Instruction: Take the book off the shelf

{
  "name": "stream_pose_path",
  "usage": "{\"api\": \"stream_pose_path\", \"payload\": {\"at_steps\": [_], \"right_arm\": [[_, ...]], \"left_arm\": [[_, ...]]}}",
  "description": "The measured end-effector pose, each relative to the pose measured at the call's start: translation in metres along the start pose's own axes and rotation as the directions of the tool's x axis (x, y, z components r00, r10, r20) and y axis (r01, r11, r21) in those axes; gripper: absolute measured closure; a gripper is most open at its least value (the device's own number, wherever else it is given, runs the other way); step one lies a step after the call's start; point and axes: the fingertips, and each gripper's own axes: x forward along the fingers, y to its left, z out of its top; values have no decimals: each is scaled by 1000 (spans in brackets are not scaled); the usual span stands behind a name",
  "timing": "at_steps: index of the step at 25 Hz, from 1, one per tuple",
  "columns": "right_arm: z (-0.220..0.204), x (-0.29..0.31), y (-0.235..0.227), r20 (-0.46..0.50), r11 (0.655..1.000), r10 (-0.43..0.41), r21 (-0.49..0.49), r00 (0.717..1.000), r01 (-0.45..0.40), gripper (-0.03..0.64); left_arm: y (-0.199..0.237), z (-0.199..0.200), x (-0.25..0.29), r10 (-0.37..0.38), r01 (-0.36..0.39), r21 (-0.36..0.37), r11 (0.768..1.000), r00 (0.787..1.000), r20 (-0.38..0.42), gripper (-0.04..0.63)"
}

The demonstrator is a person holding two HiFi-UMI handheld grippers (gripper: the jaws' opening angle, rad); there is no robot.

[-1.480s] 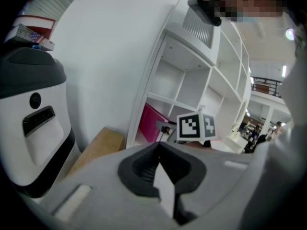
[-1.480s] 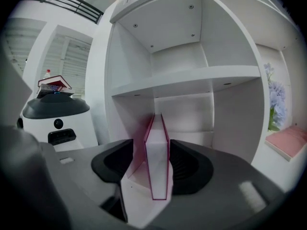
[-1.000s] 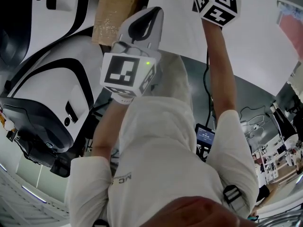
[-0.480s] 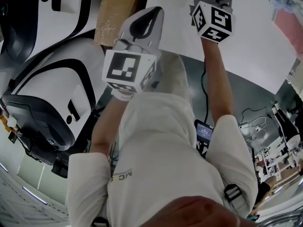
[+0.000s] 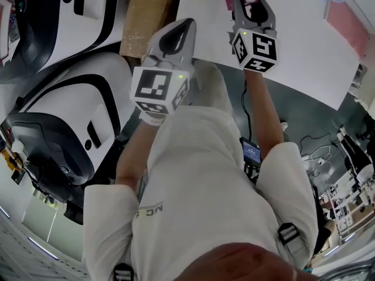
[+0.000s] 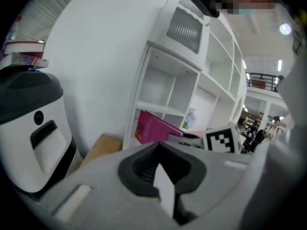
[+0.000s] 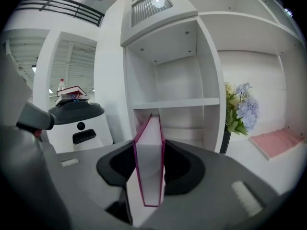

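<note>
At centre of the right gripper view: right gripper (image 5: 247, 7) jaws part-open, clamped on both covers of the pink book (image 7: 149, 138), pages toward cam. Left gripper (image 6: 162, 174) closed, empty, lower centre of its view. Grasp done, I judge — pull-out from the white shelf (image 7: 177, 102) remains. Bkgd: white wall, flowers (image 7: 240, 109) at right, white machine (image 7: 79, 123) at left — bright open hall.

Between the jaws of the right gripper (image 7: 149, 183): pink book (image 7: 149, 145), gap filled.
Ahead: shelf (image 7: 175, 103), compartments open-fronted.
Right: flower vase (image 7: 238, 113).
Left: white machine (image 7: 79, 123), well apart.
Ahead-left of the left gripper (image 6: 160, 176), jaws together: cardboard box (image 6: 98, 147) beside the shelf.
</note>
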Motion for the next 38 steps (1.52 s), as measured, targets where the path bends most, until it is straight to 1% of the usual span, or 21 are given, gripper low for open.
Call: {"api": "stream_pose_path", "payload": {"at_steps": [5, 9, 17, 24, 30, 33, 38], "right_arm": [[1, -39, 5, -26, 1000, 15, -16, 1000, -15, 476], [-1, -69, 7, -55, 999, 32, -20, 998, -33, 476], [9, -129, 5, -68, 998, 62, 3, 996, -62, 476], [35, -176, 9, -36, 996, 92, -11, 995, -92, 476], [63, -205, 17, 6, 993, 114, -24, 993, -114, 476], [75, -218, 17, 13, 993, 117, -33, 993, -117, 474], [98, -233, 12, 50, 993, 116, -28, 992, -114, 474]], "left_arm": [[-7, 13, -20, 16, -17, 7, 1000, 1000, 27, 595], [-15, 19, -32, 27, -27, -2, 1000, 999, 39, 595], [-37, 27, -51, 37, -38, 16, 999, 998, 58, 595], [-58, 42, -77, 33, -36, 25, 999, 993, 109, 595], [-74, 60, -94, 7, -17, 59, 998, 987, 161, 595], [-82, 66, -100, 1, -11, 51, 999, 982, 189, 595], [-90, 74, -103, -6, -5, 55, 998, 978, 207, 595]]}}
